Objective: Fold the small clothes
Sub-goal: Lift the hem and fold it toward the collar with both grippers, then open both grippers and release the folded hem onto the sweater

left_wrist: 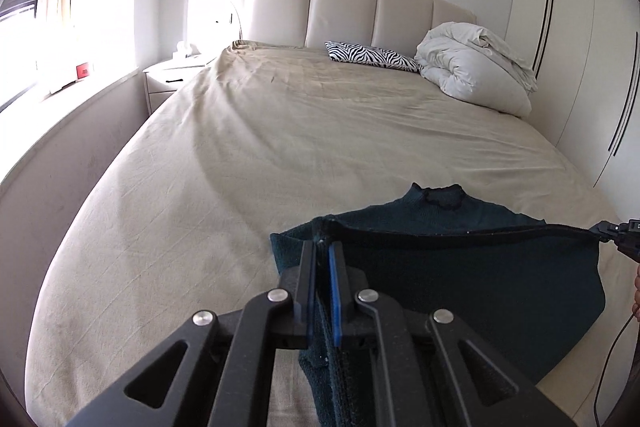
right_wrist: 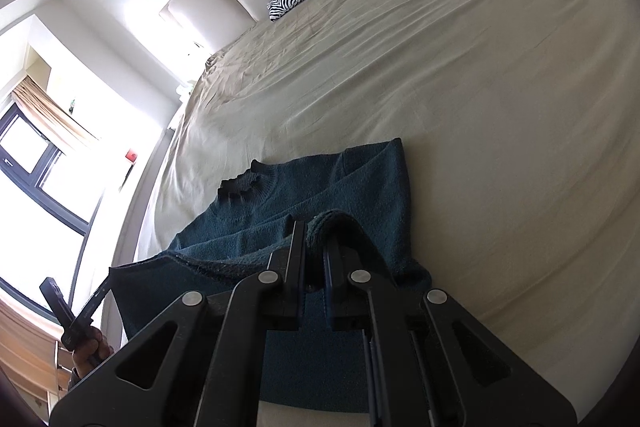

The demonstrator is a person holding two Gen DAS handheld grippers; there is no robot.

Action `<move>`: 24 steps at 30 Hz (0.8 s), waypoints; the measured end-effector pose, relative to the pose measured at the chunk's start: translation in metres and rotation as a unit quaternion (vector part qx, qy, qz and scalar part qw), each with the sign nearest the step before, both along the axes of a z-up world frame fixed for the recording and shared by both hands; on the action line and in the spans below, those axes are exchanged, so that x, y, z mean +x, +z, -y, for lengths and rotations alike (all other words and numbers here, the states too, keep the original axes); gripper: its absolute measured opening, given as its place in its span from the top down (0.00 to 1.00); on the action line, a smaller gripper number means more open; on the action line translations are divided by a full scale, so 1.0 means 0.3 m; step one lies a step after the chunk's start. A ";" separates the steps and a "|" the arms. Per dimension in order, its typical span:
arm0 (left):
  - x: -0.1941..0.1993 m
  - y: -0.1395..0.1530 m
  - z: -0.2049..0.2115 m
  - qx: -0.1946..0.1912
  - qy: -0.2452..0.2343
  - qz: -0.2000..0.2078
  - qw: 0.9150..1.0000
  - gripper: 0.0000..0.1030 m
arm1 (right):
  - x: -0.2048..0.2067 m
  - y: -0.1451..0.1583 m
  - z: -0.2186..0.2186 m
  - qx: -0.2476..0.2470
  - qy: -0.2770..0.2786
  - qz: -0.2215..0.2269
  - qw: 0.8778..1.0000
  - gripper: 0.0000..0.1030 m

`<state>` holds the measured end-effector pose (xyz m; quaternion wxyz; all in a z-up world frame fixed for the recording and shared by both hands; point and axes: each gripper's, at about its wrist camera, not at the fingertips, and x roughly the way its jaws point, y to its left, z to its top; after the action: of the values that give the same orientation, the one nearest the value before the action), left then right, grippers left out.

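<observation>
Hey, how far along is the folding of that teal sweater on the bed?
Done: the teal sweater lies collar-up on the bed. In hand: the left hand-held gripper and right hand-held gripper each pinch its bottom hem, raised and stretched between them. Left: carry the hem toward the collar and finish folding.

I am looking at a dark teal knitted sweater that is lying near the foot of the bed, its frilled black collar pointing toward the headboard. Its upper part is resting flat on the sheet, while its bottom hem is being held up off the bed and stretched taut, so the lower half is hanging in a fold.
</observation>
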<state>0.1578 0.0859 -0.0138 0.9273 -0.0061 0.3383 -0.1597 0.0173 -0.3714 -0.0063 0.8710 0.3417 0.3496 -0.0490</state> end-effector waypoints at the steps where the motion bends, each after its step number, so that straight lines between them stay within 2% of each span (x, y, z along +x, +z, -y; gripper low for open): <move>1: 0.012 0.000 0.000 -0.001 0.002 -0.001 1.000 0.94 | 0.017 0.004 0.005 0.000 0.000 0.000 1.000 0.95; 12: 0.198 -0.012 0.005 -0.018 0.031 -0.021 0.999 0.94 | 0.289 -0.001 0.049 -0.019 -0.002 -0.017 1.000 0.95; 24: 0.373 -0.178 0.057 -0.006 0.049 -0.069 0.996 0.94 | 0.530 -0.202 0.119 -0.022 -0.021 -0.078 0.997 0.95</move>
<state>0.2698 0.0689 -0.0671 0.9086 -0.0391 0.3995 -0.1153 0.1764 -0.4070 -0.0669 0.8472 0.3253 0.4075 -0.1017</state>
